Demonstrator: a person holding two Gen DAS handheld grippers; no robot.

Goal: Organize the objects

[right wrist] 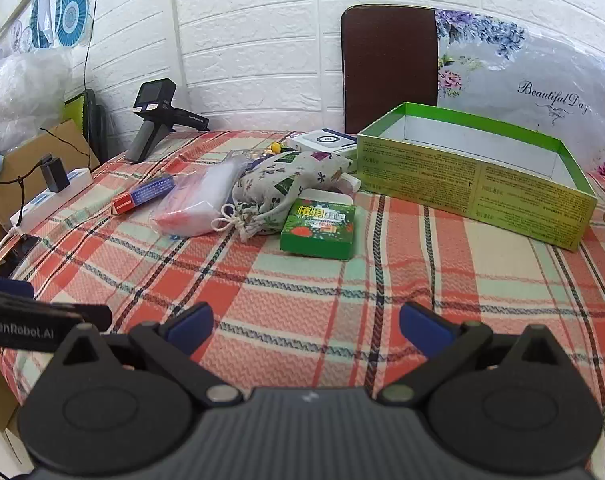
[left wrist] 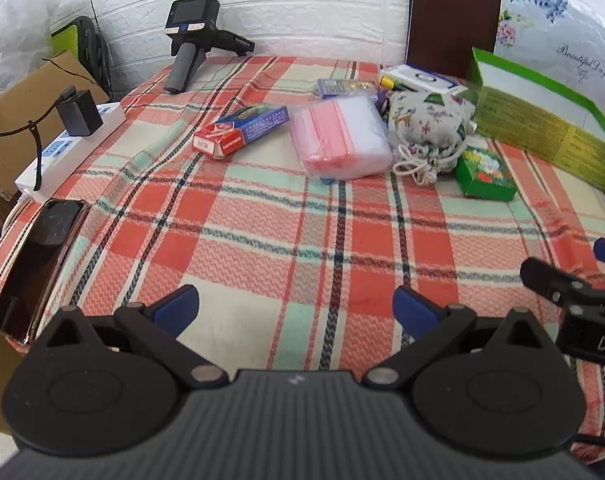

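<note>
Loose objects lie on the plaid-covered table: a red-and-blue box (left wrist: 241,131) (right wrist: 144,198), a pink-and-clear plastic pack (left wrist: 344,140) (right wrist: 194,202), a floral drawstring pouch (left wrist: 428,132) (right wrist: 286,188), a small green box (left wrist: 487,174) (right wrist: 320,229) and a white box (left wrist: 422,80) (right wrist: 322,142). An open, empty green box (left wrist: 542,128) (right wrist: 474,172) stands at the right. My left gripper (left wrist: 296,312) is open and empty over the near cloth. My right gripper (right wrist: 306,324) is open and empty, short of the small green box.
A black handheld device (left wrist: 194,40) (right wrist: 152,120) stands at the back left. A power strip with a black plug (left wrist: 68,140) (right wrist: 50,196) and a dark phone (left wrist: 38,264) lie along the left edge. A brown chair back (right wrist: 388,68) and pillow sit behind.
</note>
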